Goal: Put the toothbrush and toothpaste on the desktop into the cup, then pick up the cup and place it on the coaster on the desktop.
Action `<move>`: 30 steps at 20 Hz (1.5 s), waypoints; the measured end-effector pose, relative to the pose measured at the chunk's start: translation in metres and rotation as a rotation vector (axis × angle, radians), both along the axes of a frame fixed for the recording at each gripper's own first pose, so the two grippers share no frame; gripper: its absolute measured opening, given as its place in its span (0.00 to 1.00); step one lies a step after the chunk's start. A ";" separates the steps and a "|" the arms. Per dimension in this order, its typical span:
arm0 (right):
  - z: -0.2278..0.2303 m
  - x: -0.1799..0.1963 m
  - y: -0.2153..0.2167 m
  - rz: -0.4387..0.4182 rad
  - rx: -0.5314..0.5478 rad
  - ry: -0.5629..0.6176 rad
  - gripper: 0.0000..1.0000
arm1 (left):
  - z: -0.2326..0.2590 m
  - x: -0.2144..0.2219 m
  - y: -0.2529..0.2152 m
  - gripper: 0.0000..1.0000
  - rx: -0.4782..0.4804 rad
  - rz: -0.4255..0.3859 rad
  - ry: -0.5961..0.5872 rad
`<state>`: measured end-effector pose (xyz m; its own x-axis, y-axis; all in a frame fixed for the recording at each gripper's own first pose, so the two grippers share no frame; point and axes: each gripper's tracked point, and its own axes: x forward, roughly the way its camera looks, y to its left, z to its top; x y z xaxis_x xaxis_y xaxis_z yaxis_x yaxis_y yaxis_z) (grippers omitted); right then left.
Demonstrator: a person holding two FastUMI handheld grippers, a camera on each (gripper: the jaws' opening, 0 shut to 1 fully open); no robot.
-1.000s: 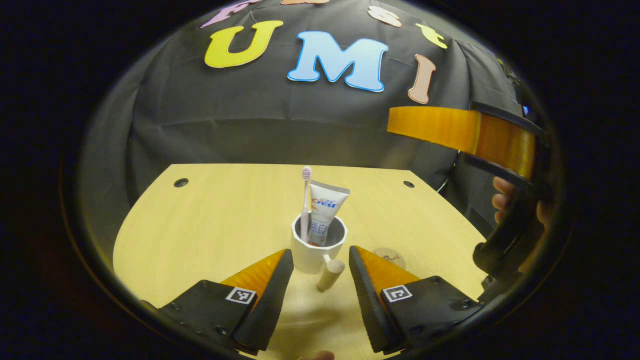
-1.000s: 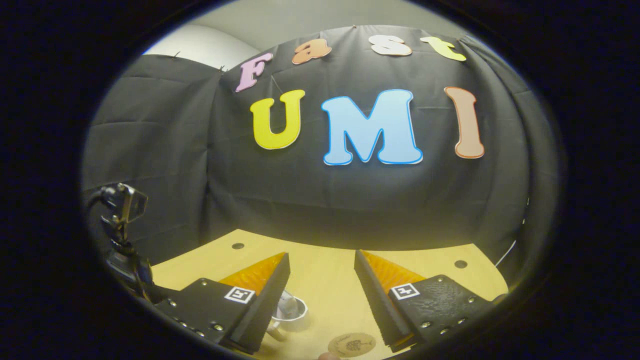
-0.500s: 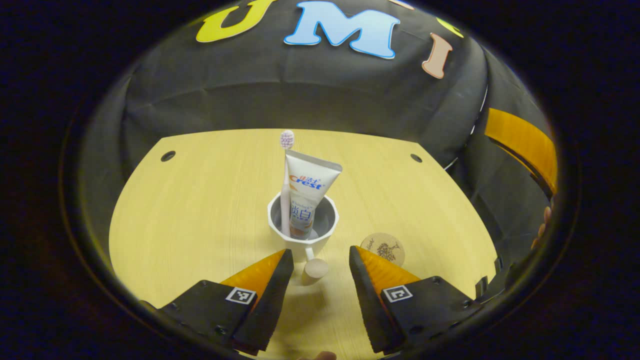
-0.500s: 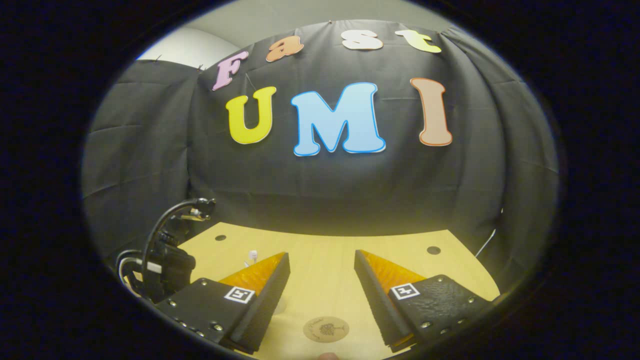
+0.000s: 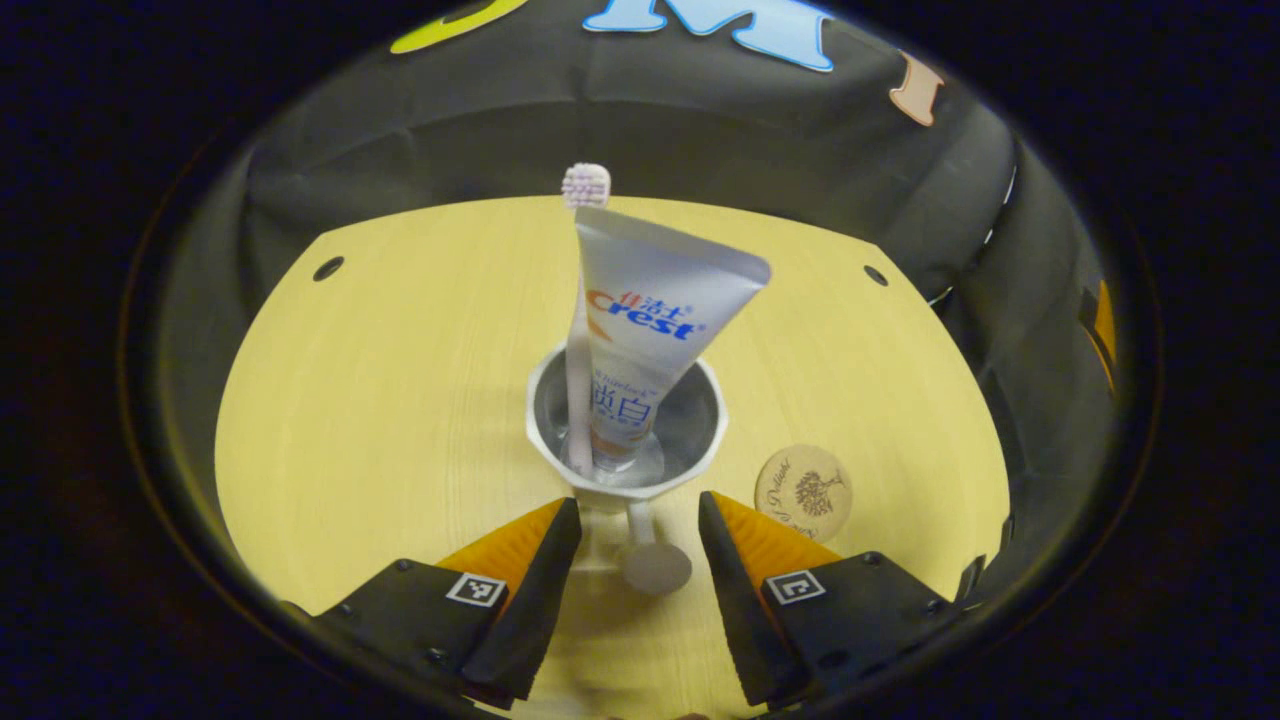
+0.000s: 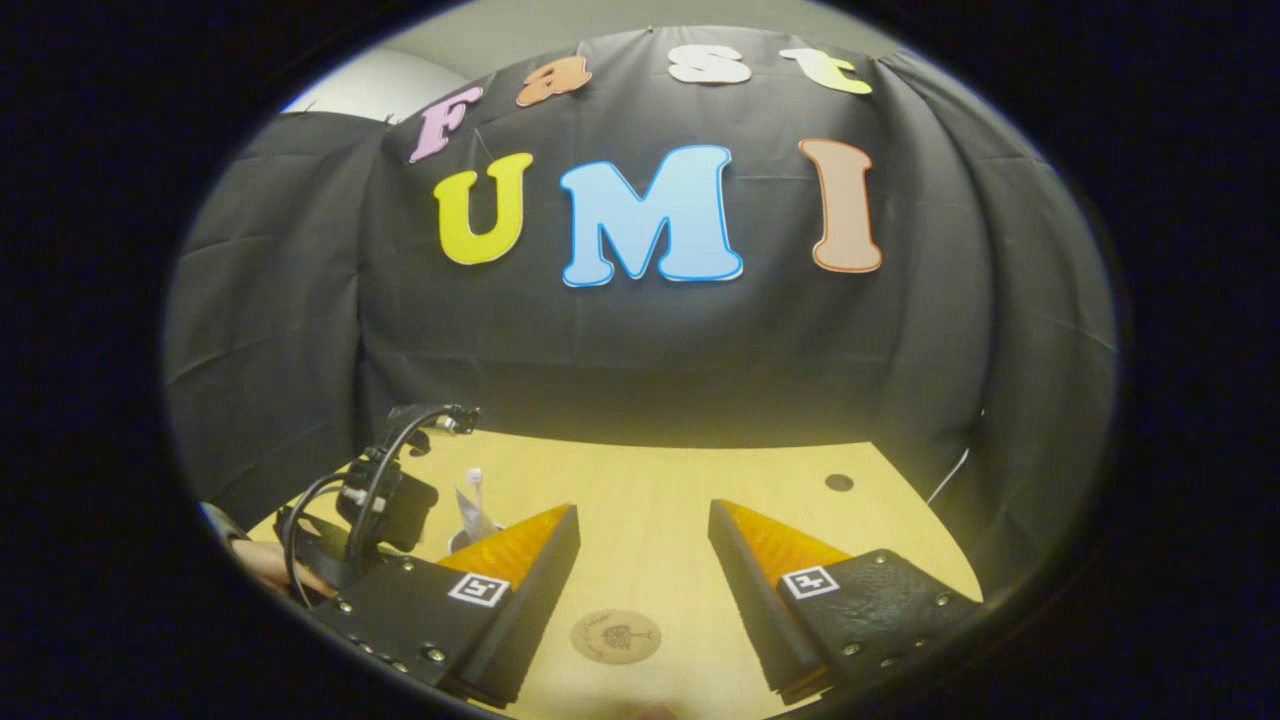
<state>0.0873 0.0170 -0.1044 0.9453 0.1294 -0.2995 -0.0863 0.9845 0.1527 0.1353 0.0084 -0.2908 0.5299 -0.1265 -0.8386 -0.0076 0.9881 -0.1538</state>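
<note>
A white cup (image 5: 690, 415) stands on the wooden desktop (image 5: 400, 400) with a toothpaste tube (image 5: 645, 320) and a toothbrush (image 5: 580, 300) upright inside it. The cup's round-ended handle (image 5: 650, 560) points toward me and lies between the fingers of my open left gripper (image 5: 635, 530), which touch nothing. A round cork coaster (image 5: 803, 492) lies just right of the cup. In the right gripper view, my right gripper (image 6: 640, 540) hangs open above the coaster (image 6: 615, 636), holding nothing. The toothbrush head (image 6: 473, 478) and tube top (image 6: 472, 512) peek out at its left.
The left gripper's body with its cables (image 6: 385, 490) and a hand (image 6: 265, 570) sit at the left of the right gripper view. Small dark holes (image 5: 328, 268) (image 5: 875, 275) mark the desktop's far corners. Black cloth wall (image 6: 640, 340) backs the desk.
My left gripper has come closer to and higher over the cup, so the handle now lies between its fingers. The right gripper drifted right and back; both stay open.
</note>
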 end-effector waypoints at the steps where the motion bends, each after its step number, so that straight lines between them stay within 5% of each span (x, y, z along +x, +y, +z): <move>1: -0.003 -0.001 -0.002 0.002 -0.004 0.013 0.84 | -0.006 0.002 0.002 0.80 -0.002 0.009 0.023; 11: -0.025 -0.005 -0.015 0.004 0.010 0.081 0.84 | -0.011 0.000 0.005 0.63 0.050 0.021 0.072; 13: -0.028 -0.006 -0.020 0.000 0.018 0.090 0.84 | -0.012 -0.002 0.007 0.39 0.073 0.030 0.088; 30: -0.038 -0.013 -0.051 -0.014 0.044 0.112 0.84 | -0.002 0.002 -0.002 0.28 0.084 0.073 -0.015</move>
